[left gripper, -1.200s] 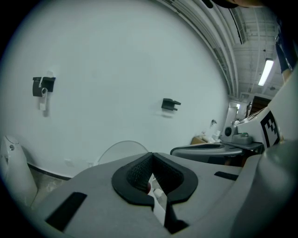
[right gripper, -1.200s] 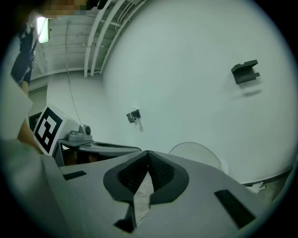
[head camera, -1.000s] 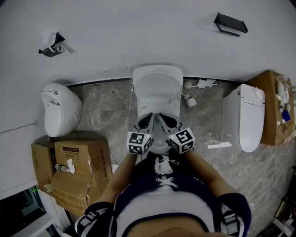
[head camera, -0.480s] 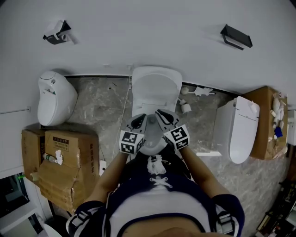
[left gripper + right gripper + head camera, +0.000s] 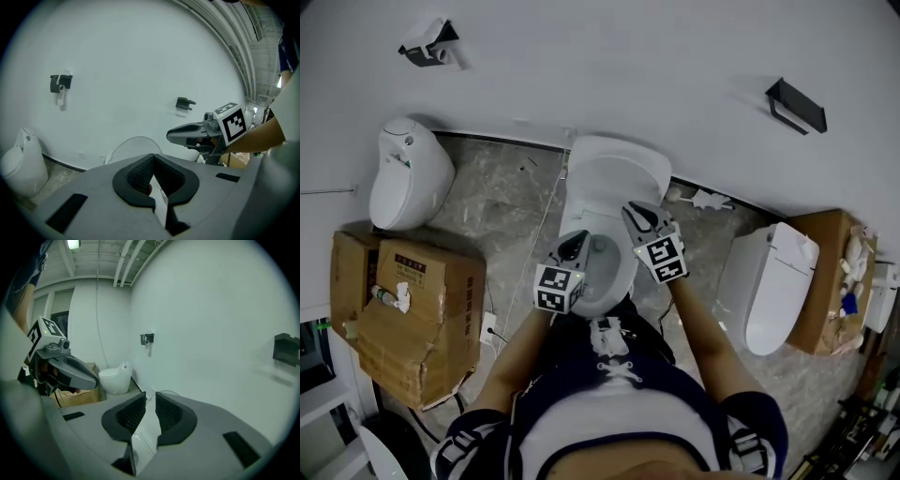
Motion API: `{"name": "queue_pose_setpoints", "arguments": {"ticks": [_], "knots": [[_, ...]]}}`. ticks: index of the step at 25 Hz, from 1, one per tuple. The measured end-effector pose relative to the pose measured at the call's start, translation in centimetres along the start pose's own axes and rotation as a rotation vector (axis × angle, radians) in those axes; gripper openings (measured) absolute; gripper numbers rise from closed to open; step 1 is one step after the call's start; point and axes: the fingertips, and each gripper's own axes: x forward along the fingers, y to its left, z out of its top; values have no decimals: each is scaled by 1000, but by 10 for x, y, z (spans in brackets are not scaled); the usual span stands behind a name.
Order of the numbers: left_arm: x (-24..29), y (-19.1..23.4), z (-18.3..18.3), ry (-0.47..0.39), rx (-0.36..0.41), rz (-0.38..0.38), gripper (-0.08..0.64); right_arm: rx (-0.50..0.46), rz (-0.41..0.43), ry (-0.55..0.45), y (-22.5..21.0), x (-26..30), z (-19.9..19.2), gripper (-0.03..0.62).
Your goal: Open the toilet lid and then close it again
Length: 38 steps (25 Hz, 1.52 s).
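The white toilet stands against the wall in the middle of the head view, its lid [image 5: 614,169] upright and the bowl [image 5: 602,267] uncovered below it. In the left gripper view the raised lid [image 5: 133,147] shows as a rounded shape against the wall. My left gripper [image 5: 573,246] [image 5: 152,157] hovers over the bowl's left side, shut and empty. My right gripper [image 5: 637,216] [image 5: 150,397] is over the bowl's right rim; its jaws are opening, a narrow gap shows, and nothing is between them. Each gripper appears in the other's view: the right gripper [image 5: 174,135] and the left gripper [image 5: 89,377].
A second toilet [image 5: 408,183] stands at the left and a third [image 5: 769,286] at the right. Torn cardboard boxes [image 5: 403,314] sit at the left, another box [image 5: 830,267] at the right. Small debris [image 5: 703,199] lies by the wall. A black holder [image 5: 797,103] is mounted on the wall.
My right gripper has swung to the right, away from the left one, rolled, and its jaws have parted slightly. The left gripper has hardly moved. The head view has tilted.
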Motion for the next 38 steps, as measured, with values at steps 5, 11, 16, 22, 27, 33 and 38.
{"name": "queue_pose_setpoints", "arguments": {"ticks": [5,11,16,22,27,33,38], "knots": [[9,0,-2,4,-32,39,6,-55,3,65,-36,19,-8,57],[8,-4,-5,22,-52,58,6,-194,7,217,-70,55,-31,74],[4,2,-11,41,-63,84,6,-291,2,302,-94,84,-40,81],[-1,6,-15,45,-78,107,6,-311,8,418,-116,107,-62,87],[-3,8,-19,57,-85,109,6,-272,-2,479,-124,116,-73,86],[-1,10,-22,68,-88,101,6,-231,-48,455,-125,114,-75,44],[2,8,-25,78,-82,82,6,-198,-61,418,-115,106,-75,44]]}}
